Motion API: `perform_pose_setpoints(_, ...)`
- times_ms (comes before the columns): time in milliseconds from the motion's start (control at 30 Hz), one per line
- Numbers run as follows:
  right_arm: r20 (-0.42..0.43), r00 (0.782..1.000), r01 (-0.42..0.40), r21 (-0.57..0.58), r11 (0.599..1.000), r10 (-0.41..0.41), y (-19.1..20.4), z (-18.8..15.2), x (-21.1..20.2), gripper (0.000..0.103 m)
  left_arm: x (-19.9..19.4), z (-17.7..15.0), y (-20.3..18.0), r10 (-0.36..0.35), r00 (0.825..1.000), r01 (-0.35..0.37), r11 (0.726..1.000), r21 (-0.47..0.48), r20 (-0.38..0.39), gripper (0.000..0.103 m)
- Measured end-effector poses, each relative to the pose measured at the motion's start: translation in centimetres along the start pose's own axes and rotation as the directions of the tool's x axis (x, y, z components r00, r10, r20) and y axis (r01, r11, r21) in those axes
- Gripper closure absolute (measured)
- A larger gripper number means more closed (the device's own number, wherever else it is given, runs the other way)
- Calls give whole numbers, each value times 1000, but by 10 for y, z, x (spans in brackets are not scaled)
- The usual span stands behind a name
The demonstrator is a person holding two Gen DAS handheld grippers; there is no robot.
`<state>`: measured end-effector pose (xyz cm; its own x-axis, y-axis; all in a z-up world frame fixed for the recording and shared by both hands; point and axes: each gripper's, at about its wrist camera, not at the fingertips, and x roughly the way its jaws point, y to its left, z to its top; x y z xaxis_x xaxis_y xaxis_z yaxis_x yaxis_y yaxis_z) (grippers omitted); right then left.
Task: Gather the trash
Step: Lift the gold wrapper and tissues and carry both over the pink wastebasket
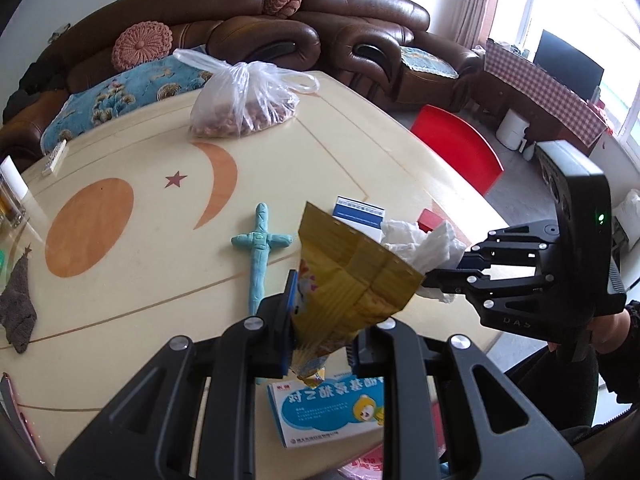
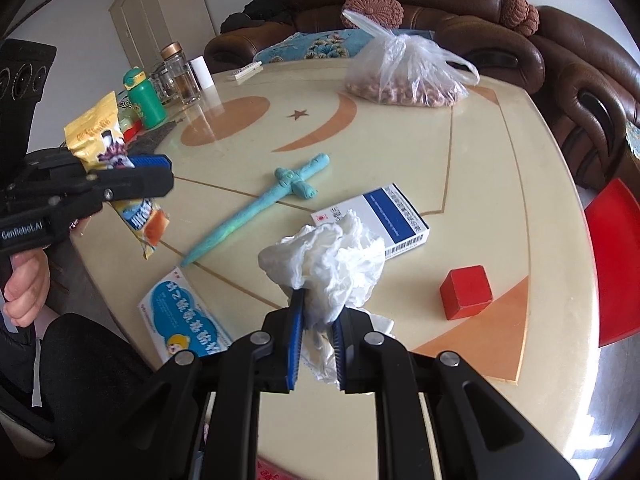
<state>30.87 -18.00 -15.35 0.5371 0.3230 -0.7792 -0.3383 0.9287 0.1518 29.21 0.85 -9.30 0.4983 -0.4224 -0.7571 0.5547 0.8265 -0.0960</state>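
My left gripper (image 1: 320, 332) is shut on a yellow snack wrapper (image 1: 348, 276) and holds it above the table's near edge; the gripper and wrapper (image 2: 98, 136) also show at the left of the right wrist view. My right gripper (image 2: 316, 340) is shut on a crumpled white tissue (image 2: 332, 264), held above the table; in the left wrist view the tissue (image 1: 420, 244) sits at its fingertips (image 1: 436, 280), just right of the wrapper.
On the cream table (image 2: 480, 160) lie a blue clay sword (image 2: 264, 200), a blue-white box (image 2: 396, 220), a red block (image 2: 466, 292), a light-blue medicine box (image 2: 184, 320) and a bag of nuts (image 2: 404, 76). Bottles (image 2: 144, 96) stand far left. A red chair (image 2: 616, 256) is right.
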Motion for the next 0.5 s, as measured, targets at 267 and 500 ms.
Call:
perform_pose_setpoints(267, 31, 999, 31, -23, 999, -31, 20, -6, -37, 89, -30, -8, -16, 5, 1000, -5, 1000, 28, 18, 82)
perform_pose_setpoints(500, 53, 997, 56, -33, 998, -54, 34, -15, -65, 89, -53, -19, -29, 20, 999, -22, 998, 56, 29, 82)
